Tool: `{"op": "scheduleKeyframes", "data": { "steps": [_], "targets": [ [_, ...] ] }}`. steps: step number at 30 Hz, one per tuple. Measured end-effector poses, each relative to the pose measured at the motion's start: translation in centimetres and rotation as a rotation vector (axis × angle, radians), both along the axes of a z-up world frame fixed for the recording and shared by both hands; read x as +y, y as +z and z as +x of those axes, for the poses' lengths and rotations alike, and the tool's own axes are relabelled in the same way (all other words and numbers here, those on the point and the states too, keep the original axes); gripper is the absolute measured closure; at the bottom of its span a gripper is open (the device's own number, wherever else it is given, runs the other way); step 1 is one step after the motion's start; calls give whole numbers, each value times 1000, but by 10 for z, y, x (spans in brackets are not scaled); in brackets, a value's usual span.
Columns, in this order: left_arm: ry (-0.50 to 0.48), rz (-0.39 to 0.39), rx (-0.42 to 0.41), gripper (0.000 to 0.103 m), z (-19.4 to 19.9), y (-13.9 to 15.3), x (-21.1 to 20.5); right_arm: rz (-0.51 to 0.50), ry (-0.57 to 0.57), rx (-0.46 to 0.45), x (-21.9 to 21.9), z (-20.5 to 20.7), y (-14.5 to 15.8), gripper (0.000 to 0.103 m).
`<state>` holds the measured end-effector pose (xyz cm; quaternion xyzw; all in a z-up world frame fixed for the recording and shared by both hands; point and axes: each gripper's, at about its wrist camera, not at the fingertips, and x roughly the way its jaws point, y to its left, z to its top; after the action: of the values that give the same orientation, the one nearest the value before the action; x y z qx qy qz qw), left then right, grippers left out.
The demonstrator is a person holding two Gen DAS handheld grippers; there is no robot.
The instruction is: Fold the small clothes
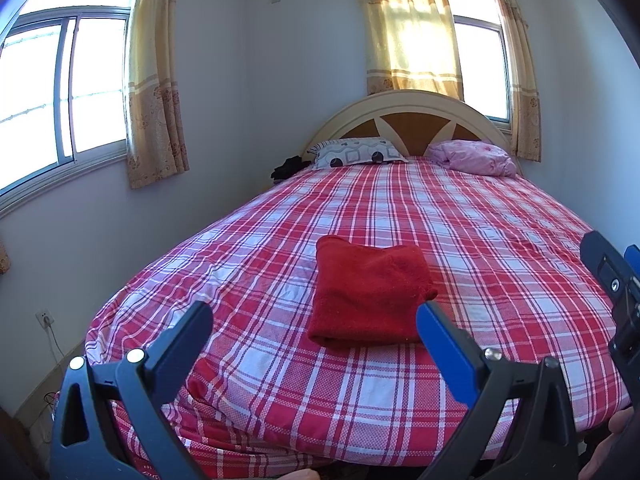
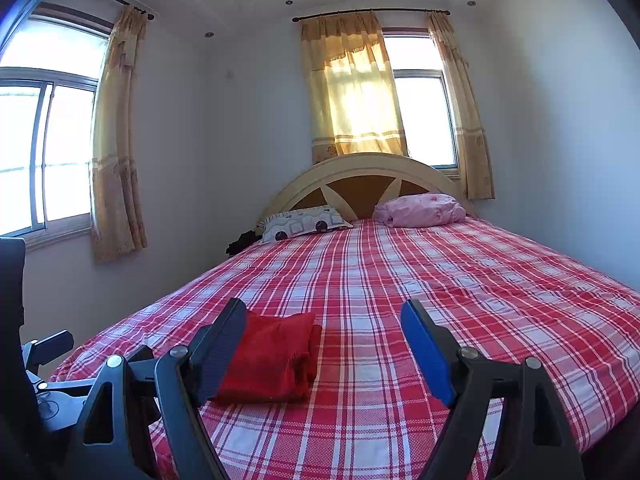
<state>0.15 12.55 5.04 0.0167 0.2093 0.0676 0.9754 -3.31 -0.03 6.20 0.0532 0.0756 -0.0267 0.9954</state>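
Both claws, left claw (image 1: 316, 320), right claw (image 2: 324, 316), gaping, empty, level

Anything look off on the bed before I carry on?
Nothing stands out. The red cloth lies folded and flat on the plaid bedspread, its edges roughly square. Both tongs, left and right, hang open, clear of it.

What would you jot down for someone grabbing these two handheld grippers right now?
Left gripper: open, empty, held above the near end of the bed.
Right gripper: open, empty, to the right of the cloth.
Red cloth: lies folded into a neat rectangle on the plaid cover, near the foot of the bed, touched by neither gripper.
Done: this piece looks folded.
Left: no other small clothes visible to fold.
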Motion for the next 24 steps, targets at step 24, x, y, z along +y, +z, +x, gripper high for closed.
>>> {"op": "scheduleKeyframes", "data": {
  "steps": [24],
  "targets": [
    [-1,-44,9,0,2,-1,7,9,-2,3,-4,-1,-3,23]
  ]
}}
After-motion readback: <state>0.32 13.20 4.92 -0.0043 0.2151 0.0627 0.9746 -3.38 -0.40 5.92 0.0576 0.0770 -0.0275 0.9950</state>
